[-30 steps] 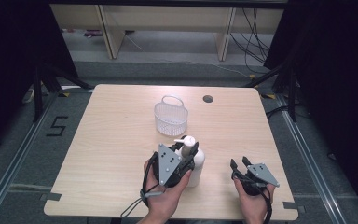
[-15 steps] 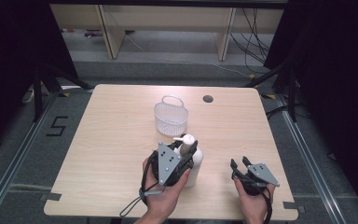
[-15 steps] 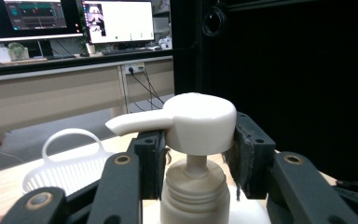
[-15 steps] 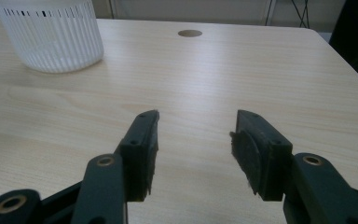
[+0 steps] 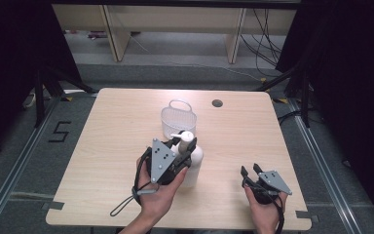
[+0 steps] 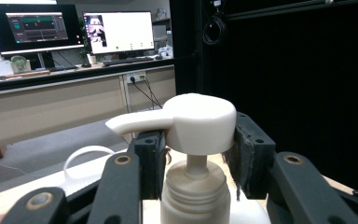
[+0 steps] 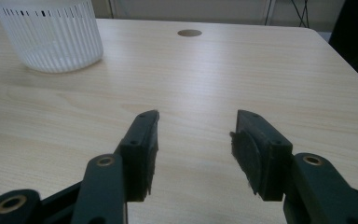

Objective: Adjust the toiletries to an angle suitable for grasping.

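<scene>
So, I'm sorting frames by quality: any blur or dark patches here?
High view: table evenly lit, surroundings black. Left gripper view: pump sharp, monitors soft and glaring. Right gripper view: fingers slightly soft, basket bright.

Grey floor, pale wooden shelving, black curtains, lit monitors on desk

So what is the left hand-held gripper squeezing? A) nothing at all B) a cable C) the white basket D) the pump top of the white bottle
D: in the left gripper view the left hand-held gripper has its pads pressed on both sides of the white pump bottle head.
</scene>
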`<action>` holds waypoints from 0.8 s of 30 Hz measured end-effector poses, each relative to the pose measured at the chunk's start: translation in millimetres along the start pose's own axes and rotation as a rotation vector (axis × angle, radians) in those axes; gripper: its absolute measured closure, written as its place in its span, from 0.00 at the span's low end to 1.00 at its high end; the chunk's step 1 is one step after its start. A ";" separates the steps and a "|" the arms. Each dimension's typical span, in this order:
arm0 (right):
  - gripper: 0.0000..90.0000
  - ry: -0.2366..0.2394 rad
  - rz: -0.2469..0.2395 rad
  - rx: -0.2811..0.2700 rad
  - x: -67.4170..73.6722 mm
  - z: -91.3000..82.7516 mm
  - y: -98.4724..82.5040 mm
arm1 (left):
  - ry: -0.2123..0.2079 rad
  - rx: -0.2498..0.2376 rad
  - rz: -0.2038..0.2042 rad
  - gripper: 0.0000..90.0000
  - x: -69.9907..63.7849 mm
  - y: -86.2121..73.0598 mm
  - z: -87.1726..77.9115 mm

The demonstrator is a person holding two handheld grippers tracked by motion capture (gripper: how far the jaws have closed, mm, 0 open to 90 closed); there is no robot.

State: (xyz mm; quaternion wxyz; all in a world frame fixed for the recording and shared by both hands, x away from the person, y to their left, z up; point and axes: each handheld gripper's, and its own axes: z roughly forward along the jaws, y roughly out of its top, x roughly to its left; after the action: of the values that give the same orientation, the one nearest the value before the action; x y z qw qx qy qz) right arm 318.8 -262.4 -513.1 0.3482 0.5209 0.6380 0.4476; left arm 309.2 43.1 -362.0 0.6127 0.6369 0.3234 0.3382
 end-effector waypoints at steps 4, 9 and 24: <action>0.56 0.018 0.025 -0.005 0.5 0.8 -0.3 | 0.018 -0.006 0.005 0.66 6.8 3.7 -1.2; 0.56 0.008 0.014 -0.011 -1.4 2.4 -0.9 | 0.019 -0.008 -0.001 0.66 12.3 6.4 -0.3; 0.55 0.017 0.021 -0.017 -1.3 -0.6 -1.0 | 0.018 -0.018 -0.009 0.66 29.3 16.3 4.7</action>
State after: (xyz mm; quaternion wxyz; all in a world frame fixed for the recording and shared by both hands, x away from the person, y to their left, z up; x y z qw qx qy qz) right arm 318.1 -263.9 -513.9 0.3425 0.5208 0.6317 0.4608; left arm 329.6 64.0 -344.8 0.6170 0.6268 0.3286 0.3443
